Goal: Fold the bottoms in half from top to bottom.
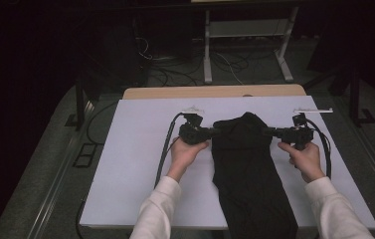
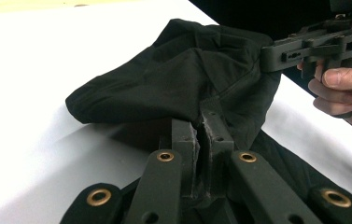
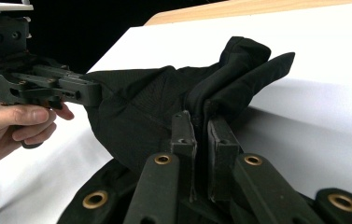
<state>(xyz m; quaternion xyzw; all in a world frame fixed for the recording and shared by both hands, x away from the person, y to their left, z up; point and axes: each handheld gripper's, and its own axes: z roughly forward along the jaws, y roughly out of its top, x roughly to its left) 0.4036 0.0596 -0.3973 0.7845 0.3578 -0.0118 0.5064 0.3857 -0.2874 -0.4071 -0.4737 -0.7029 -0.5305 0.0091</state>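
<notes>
So going across from the left: the person's left hand (image 1: 185,153) is wrapped around the left gripper (image 1: 214,132), which points right, toward the middle of the table. In the left gripper view its two jaws are squeezed nearly together with a fold of the black garment (image 2: 183,84) pinched between them. That garment (image 1: 247,169) is dark cloth laid down the middle of the white table (image 1: 135,164), running from the far-middle area all the way to the near edge and hanging over it, and the far end looks lifted and bunched up between the two grippers. On the right side, the right hand (image 1: 304,160) holds the right gripper (image 1: 269,132) pointing left, and in the right gripper view those jaws are also pressed close on a fold of the cloth (image 3: 164,107). Both sleeves are white, and a black cable (image 1: 165,149) loops from the left gripper back toward the near edge.
</notes>
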